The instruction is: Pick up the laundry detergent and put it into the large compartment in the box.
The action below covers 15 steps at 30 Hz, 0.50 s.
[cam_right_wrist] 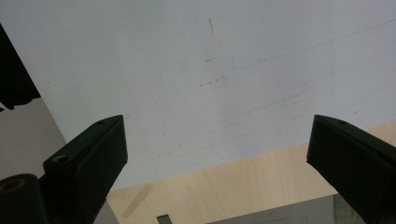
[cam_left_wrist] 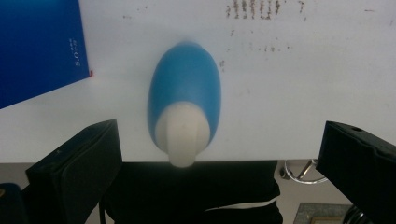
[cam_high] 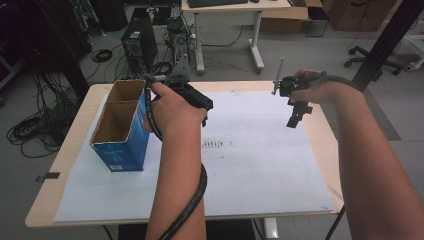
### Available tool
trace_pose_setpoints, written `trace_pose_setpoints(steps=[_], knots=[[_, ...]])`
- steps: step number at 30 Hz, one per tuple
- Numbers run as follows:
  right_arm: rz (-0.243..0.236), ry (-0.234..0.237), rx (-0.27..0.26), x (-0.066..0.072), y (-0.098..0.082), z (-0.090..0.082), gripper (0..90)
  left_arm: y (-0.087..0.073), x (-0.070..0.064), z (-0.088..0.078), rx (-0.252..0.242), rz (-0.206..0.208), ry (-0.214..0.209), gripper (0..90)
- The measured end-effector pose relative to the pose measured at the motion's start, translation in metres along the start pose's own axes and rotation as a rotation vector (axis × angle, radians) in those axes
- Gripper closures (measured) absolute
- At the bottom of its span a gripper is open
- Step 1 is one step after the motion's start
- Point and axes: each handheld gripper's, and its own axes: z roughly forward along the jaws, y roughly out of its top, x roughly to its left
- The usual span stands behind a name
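While lying on white sheet just right of blue box, blue-and-cream oval object is looking smooth, rounded, probably light, slippery. Left gripper hovering, jaws spread either side; gripping wide blue middle seems safest. Right gripper, far right, hanging spread, empty.

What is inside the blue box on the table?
The blue box is open on top, with two compartments. The high view shows only their brown inner walls; nothing sticks out. Both bottoms are hidden by the walls, so something lying low there cannot be excluded.
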Motion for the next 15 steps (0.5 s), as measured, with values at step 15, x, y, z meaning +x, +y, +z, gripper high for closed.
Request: trace_pose_setpoints(steps=[15], knots=[[-0.002,-0.004,-0.004,0.001,-0.001,0.000,4.9,-0.001,-0.002,0.021,0.009,0.015,0.016,0.2]])
